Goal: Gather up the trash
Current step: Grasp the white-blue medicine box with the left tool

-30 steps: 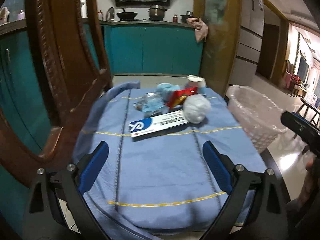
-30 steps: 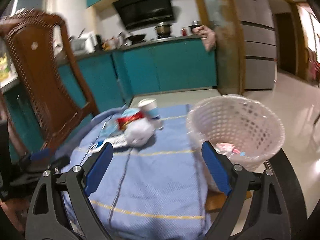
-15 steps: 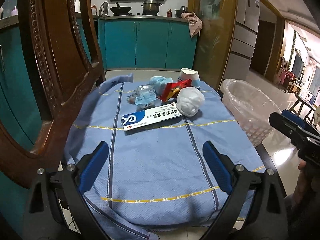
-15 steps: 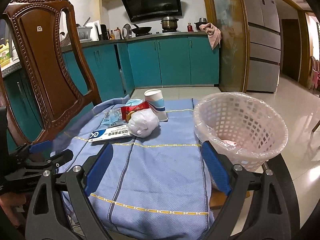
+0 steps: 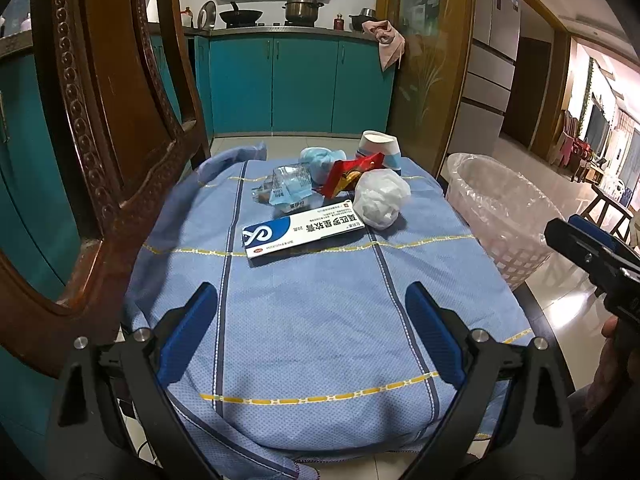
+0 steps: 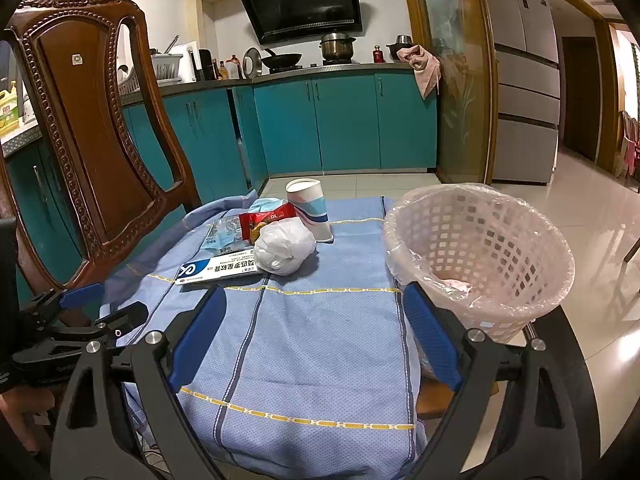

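Both tools hung over the near end of the blue cloth (image 5: pixel 312 320), and neither had taken anything: the left gripper (image 5: pixel 312 336) stood with its jaws spread wide and nothing between them, and the right gripper (image 6: pixel 316 340) was likewise released and empty. The trash sat bunched at the far end of the cloth, well apart from both tools. Nearest lay the white-and-blue medicine box (image 5: pixel 303 229), flat and slightly askew; just beside its right end rested a crumpled white bag (image 5: pixel 380 199). Behind those were a clear plastic wrapper (image 5: pixel 289 188), a red snack packet (image 5: pixel 352 172), a light-blue wad (image 5: pixel 318 160) and an upright paper cup (image 6: pixel 310 210). The lined white basket (image 6: pixel 480 256) stood at the right edge of the table, just beside the cloth, probably so that the right tool could drop items in with a short swing; something pale pink (image 6: pixel 456 284) already lay in its bottom. A carved wooden chair (image 6: pixel 88 128) crowded the left side, which likely explained why the left tool was held low and central. Judging from this layout, the collecting had barely begun, with 6 pieces left. The box or the white bag looked like the easiest first pick, being nearest and unobstructed.
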Demonstrator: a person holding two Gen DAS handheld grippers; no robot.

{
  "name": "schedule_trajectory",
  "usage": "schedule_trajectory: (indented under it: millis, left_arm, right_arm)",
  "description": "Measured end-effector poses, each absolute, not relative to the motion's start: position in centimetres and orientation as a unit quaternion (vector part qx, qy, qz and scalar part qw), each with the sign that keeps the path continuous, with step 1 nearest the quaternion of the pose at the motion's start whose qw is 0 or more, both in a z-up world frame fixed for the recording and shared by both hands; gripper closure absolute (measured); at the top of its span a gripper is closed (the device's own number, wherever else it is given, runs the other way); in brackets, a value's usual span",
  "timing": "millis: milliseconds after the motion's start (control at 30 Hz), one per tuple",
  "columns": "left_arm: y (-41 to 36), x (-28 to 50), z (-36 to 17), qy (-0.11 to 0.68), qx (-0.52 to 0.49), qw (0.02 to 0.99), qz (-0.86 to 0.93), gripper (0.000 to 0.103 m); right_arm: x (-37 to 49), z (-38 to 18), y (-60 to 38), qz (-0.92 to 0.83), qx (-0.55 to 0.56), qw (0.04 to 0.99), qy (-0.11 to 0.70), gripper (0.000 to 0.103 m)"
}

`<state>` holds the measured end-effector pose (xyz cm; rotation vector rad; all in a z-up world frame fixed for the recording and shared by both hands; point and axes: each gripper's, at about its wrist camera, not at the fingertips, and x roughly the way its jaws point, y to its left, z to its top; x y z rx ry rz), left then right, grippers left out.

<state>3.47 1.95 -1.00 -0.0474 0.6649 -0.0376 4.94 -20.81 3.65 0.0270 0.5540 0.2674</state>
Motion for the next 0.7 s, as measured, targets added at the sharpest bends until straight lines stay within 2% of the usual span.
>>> schedule_trajectory:
  millis: [233, 533, 700]
  left_arm:
    - [1.7, 4.3, -1.3, 0.334, -0.006, 0.942, -0.019, 0.008]
    - [1.4, 11.9, -4.0, 0.367, 0.117, 0.923, -0.03, 0.009]
    - [0.7, 14.9, -5.8, 0.377, 0.164, 0.91, -0.061, 0.013]
  right_arm:
    - [5.2, 3.6, -20.9, 0.132, 0.016, 0.952, 0.275, 0.015]
    - [5.3, 3.6, -20.6, 0.133, 0.016, 0.951, 0.278, 0.015]
    - [5.6, 3.4, -20.5, 0.134, 0.017, 0.949, 0.284, 0.015]
